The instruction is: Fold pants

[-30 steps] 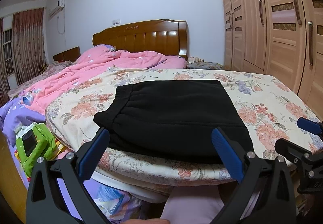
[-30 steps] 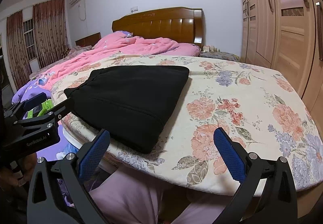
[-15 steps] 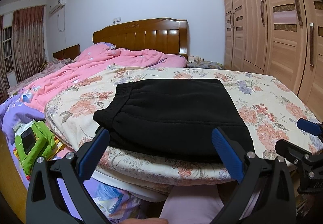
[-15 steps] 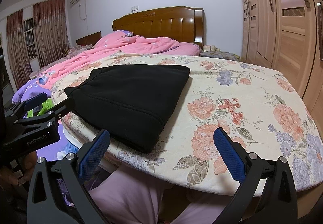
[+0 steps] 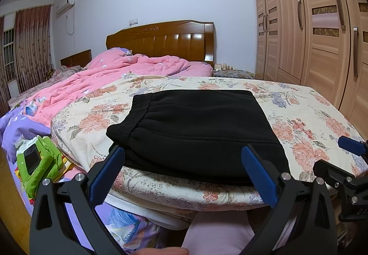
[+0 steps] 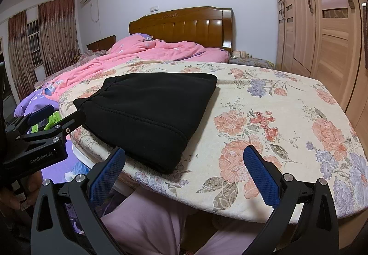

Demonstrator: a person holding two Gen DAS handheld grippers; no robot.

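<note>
From the left wrist view, the left claw (image 5: 182, 173) is released, its two blue pads spread wide and holding nothing; the black pants (image 5: 195, 130) lie straight ahead of it on the floral bedspread (image 5: 299, 117), already folded into a compact flat pack near the front edge of the bed; the elastic waistband points to the left and away, so the longer side of the pack runs from near to far, slightly turned; the near edge of the pack lies just beyond the pads, between them. At the right border, the right claw (image 5: 352, 146) shows, apart from the cloth; a pink quilt (image 5: 115, 75) lies further back.

From the right wrist view, the right claw (image 6: 184, 171) is also released and empty; here the pants (image 6: 147, 114) lie ahead and to the left, only their near corner coming close to the left pad; the left claw (image 6: 55, 118) sits just beside the waistband corner. I judge that the left claw is nearer to the pants, and that the folding looks almost complete or complete.
</note>
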